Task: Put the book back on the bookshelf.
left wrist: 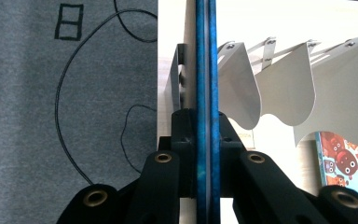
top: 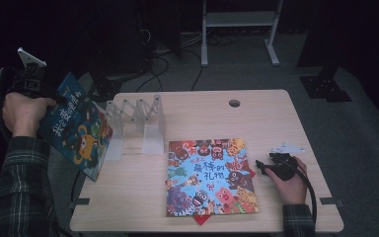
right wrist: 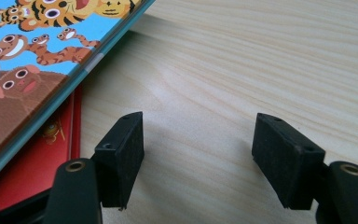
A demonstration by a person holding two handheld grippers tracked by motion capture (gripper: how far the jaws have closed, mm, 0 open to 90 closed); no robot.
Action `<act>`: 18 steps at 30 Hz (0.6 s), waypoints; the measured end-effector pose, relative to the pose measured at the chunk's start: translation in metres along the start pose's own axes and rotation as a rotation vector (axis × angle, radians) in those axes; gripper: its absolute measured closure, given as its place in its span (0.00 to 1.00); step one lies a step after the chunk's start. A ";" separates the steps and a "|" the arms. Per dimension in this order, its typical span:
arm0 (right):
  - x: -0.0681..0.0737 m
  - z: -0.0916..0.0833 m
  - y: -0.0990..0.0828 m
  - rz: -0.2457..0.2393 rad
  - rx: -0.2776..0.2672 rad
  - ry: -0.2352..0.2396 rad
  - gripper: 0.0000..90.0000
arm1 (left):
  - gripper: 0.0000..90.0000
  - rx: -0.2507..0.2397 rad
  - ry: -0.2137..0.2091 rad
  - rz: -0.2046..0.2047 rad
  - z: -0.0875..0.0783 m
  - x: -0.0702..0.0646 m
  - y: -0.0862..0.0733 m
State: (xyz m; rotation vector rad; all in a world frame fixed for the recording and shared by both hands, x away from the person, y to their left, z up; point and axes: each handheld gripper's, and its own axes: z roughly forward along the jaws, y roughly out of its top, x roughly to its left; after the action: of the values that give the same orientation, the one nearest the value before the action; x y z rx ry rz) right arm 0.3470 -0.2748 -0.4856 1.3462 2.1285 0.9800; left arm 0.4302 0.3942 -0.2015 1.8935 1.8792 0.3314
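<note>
**Pale wooden table, dark room: one book lifted at left, one lying flat**

Pale wood table (top: 143, 197) over grey carpet, dark surroundings, a white stand at the far side.

Left gripper (top: 54, 101): clamped on the blue picture book (top: 76, 131), jaws pressed together on its thin edge, as seen edge-on in the left gripper view (left wrist: 205, 107). Held up off the table's left edge, beyond the near-left corner, book tilted with its cover facing up and right. Left hand (top: 22, 112) wrapped round the gripper body, knuckles up, plaid sleeve running down to the near left; grey three-cornered plate raised at the far side of the hand. Just right of the lifted book, a clear accordion-style book rack (top: 135, 126) standing on the far-left part of the table, its white dividers fanned out ahead of the jaws (left wrist: 284, 84).

Right gripper (top: 260, 165): jaws apart, nothing between them, bare wood under the gap (right wrist: 198, 154). Resting low on the table at the near right, pointing left toward the second book. Right hand (top: 288, 180) laid over the gripper body, wrist on the table, cable looping back along the forearm.

Colourful animal picture book (top: 209, 177) lying flat at table centre, close to the right gripper's tips, its corner just left of the left-hand jaw (right wrist: 32, 60). Red item (right wrist: 37, 158) poking out from under that book. Small round hole (top: 234, 103) at the table's far edge.
</note>
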 end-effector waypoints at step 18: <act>0.000 0.000 0.000 0.000 0.000 0.000 0.36 | 0.89 -0.021 0.005 -0.001 0.001 0.004 -0.005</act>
State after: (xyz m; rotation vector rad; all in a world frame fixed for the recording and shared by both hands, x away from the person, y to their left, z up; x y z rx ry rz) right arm 0.3470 -0.2748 -0.4856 1.3469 2.1284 0.9800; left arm 0.4267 0.3973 -0.2055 1.8793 1.8723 0.3545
